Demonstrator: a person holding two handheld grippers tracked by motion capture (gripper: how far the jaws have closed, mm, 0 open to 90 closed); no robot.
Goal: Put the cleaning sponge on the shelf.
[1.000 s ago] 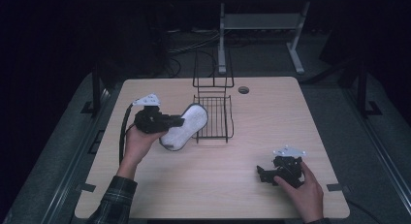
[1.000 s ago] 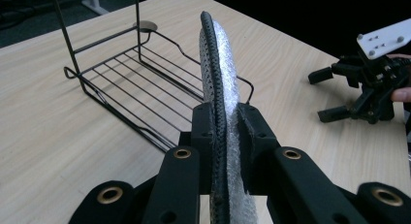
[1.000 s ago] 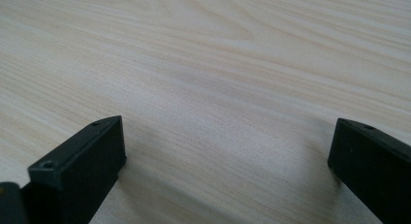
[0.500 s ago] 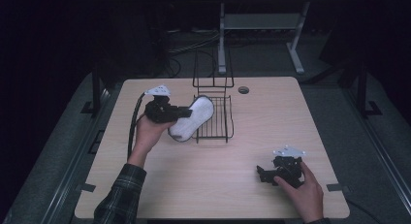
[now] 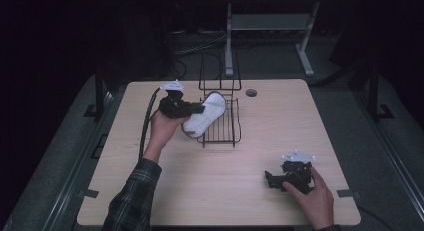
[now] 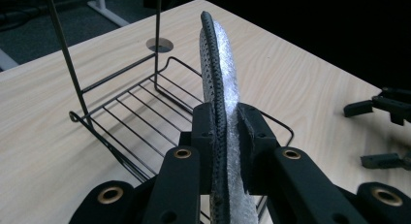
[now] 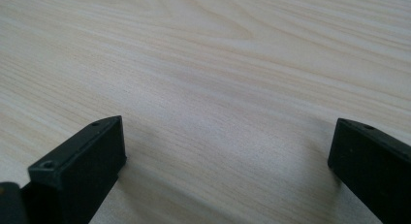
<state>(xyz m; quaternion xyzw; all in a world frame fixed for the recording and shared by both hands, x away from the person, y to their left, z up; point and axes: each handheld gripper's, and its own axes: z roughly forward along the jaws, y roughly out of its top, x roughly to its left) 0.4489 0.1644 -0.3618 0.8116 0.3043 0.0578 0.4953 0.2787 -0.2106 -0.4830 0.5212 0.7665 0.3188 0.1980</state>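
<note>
The pale wooden table [image 5: 220, 191] lies mostly bare across the lower half of the high view. Above its centre, the left gripper [image 5: 199, 110] clamps a flat white slipper with a dark sole [image 5: 205, 118], held on edge over the black wire rack [image 5: 222, 128], whose tall back frame stands just beyond. The left gripper view shows the sole's dotted texture. At lower right, the right gripper [image 5: 270, 180] rests with jaws wide apart, nothing between.
</note>
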